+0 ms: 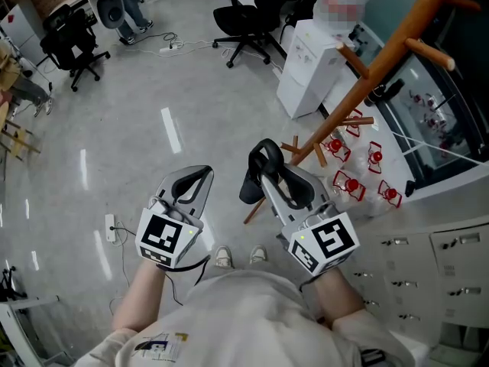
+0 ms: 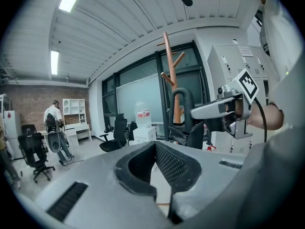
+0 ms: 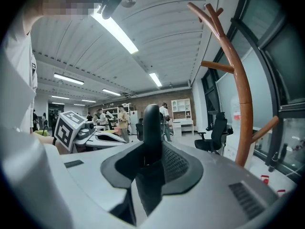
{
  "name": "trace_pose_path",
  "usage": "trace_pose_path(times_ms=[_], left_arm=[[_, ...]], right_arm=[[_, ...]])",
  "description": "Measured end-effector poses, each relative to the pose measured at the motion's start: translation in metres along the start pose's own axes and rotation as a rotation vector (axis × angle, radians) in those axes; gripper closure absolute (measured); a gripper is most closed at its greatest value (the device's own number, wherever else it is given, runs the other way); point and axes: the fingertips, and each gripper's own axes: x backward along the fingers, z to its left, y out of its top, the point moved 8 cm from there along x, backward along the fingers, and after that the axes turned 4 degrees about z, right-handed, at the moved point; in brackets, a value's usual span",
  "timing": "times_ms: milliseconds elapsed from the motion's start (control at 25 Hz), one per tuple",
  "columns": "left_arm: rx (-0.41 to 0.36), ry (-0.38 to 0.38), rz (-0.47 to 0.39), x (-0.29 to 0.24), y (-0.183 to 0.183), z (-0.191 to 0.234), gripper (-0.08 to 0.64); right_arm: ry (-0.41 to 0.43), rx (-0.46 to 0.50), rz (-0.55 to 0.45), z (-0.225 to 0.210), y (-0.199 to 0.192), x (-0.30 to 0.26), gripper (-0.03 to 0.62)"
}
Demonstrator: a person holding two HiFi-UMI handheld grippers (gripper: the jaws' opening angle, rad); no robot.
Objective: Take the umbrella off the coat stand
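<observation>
Black umbrella [image 1: 250,186] is held in the R gripper [image 1: 272,173], off the coat stand [image 1: 382,60]. In the R gripper view its curved handle [image 3: 151,125] is seen upright betw. the jaws, which are clamped on it from both sides, w/ the folded black canopy hanging below. In the head view the hook of the handle is seen at the far end of the jaws, and the dark bundle hangs on the L side of that gripper. The wooden stand is seen to the R of the umbrella and apart from it: its trunk leans across the upper R of the head view, pegs sticking out, feet on the floor near the glass wall. In the R gripper view the trunk [image 3: 240,94] rises to the R, clear of the handle. The L gripper [image 1: 200,177] is held level beside the R one, a little apart; in the L gripper view its jaw tips [image 2: 155,147] are seen brought together w/ nothing betw. them, and the R gripper [image 2: 205,112] w/ the umbrella hook [image 2: 183,101] is seen ahead at R, the stand [image 2: 167,56] behind it. Office chairs [image 1: 72,40] are seen further off on the grey floor [image 1: 153,128].
</observation>
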Motion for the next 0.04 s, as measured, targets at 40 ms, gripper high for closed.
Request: trace_pose_path(times_ms=[40], left_arm=[[0.000, 0.001, 0.000, 0.0001, 0.0005, -0.0008, 0.552]], right_arm=[[-0.002, 0.000, 0.001, -0.0004, -0.0002, 0.0009, 0.480]])
